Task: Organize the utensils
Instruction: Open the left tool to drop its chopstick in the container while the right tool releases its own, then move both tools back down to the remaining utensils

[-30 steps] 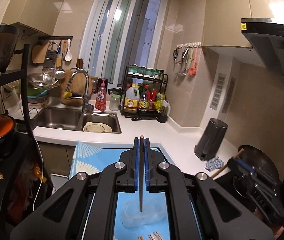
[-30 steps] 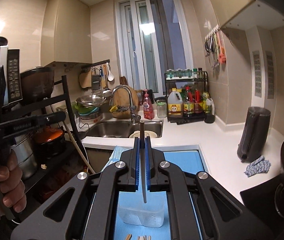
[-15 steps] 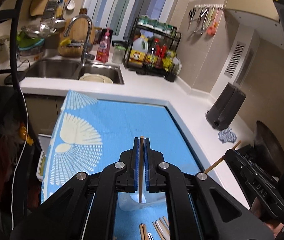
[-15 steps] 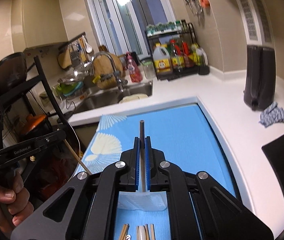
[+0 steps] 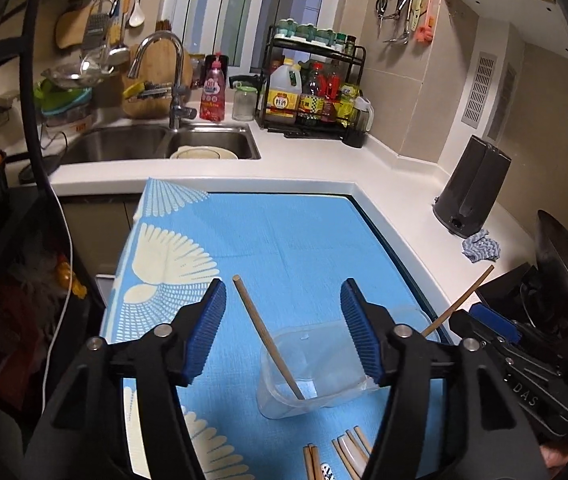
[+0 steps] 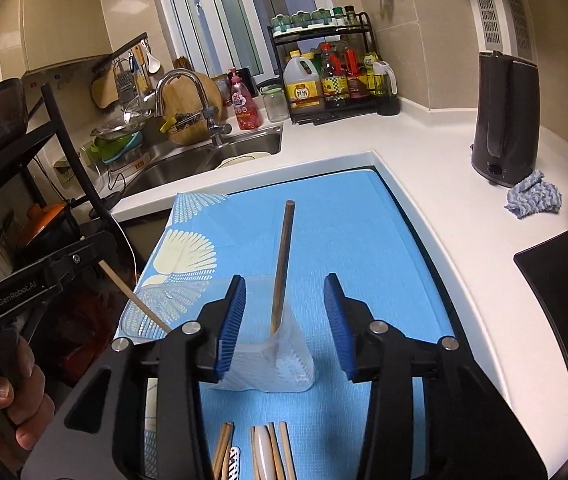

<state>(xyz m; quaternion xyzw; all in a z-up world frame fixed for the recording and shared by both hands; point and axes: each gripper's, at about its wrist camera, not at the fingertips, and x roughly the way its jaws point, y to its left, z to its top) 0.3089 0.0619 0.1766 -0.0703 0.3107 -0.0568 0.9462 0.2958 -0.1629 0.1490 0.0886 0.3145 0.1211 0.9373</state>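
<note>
Both grippers hang over the clear plastic cup point(image 5: 312, 372) on the blue patterned cloth point(image 5: 284, 240). The left gripper point(image 5: 281, 328) is opening, blue pads clear of the pale wooden chopstick point(image 5: 267, 336) leaning in the cup. The right gripper point(image 6: 284, 322) is opening too, its dark brown chopstick point(image 6: 282, 264) standing free in the cup. "GenRobot.AI" reads on the left tool's arm, "DAS" on the right's. More loose chopsticks point(image 6: 267, 456) lie just before the cup; a dark grey kettle point(image 6: 506, 116) stands well apart.
</note>
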